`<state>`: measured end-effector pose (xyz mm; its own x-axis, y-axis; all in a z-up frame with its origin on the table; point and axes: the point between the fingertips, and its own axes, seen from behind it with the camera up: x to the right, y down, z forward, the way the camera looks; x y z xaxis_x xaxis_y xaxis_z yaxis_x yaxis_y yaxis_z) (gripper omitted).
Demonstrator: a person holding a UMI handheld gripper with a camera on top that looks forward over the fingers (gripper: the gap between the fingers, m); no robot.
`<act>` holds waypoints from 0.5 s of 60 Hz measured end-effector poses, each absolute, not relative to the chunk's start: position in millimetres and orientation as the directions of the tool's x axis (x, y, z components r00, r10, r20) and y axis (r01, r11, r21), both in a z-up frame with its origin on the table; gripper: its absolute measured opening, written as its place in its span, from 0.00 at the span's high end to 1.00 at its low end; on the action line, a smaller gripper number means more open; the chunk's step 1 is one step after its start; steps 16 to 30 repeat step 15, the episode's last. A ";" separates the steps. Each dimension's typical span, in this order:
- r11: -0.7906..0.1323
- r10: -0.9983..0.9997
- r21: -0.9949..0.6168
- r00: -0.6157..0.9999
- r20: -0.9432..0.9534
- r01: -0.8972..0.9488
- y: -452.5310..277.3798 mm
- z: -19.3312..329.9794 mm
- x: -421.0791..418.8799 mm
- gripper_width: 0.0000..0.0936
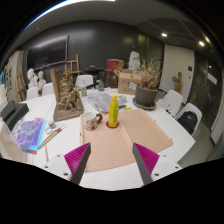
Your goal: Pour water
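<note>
Gripper (113, 163): open, held nothing.
Yellow bottle (113, 111): stood upright beyond the fingers.
Approach: advance level, centre bottle between both pads.

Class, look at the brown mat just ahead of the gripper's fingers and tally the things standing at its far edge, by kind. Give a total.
Yellow bottle: 1
Cup: 1
Total: 2
Both stand beyond the open gripper, at the far edge of the brown mat.

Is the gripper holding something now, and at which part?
Nothing is held. The gripper is open and empty; the yellow bottle stands on the table, beyond the fingers.
</note>
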<state>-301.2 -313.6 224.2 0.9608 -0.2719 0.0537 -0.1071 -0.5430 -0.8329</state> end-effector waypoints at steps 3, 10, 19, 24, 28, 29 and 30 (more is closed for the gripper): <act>-0.543 -0.274 -0.833 0.960 0.062 -0.101 -321.6 227.4 -297.9 0.08; -0.551 -0.260 -0.833 0.958 0.117 -0.048 -335.2 230.2 -291.6 0.08; -0.557 -0.250 -0.830 0.960 0.129 -0.034 -342.4 234.8 -288.1 0.08; -0.557 -0.250 -0.830 0.960 0.129 -0.034 -342.4 234.8 -288.1 0.08; -0.557 -0.250 -0.830 0.960 0.129 -0.034 -342.4 234.8 -288.1 0.08; -0.557 -0.250 -0.830 0.960 0.129 -0.034 -342.4 234.8 -288.1 0.08; -0.557 -0.250 -0.830 0.960 0.129 -0.034 -342.4 234.8 -288.1 0.08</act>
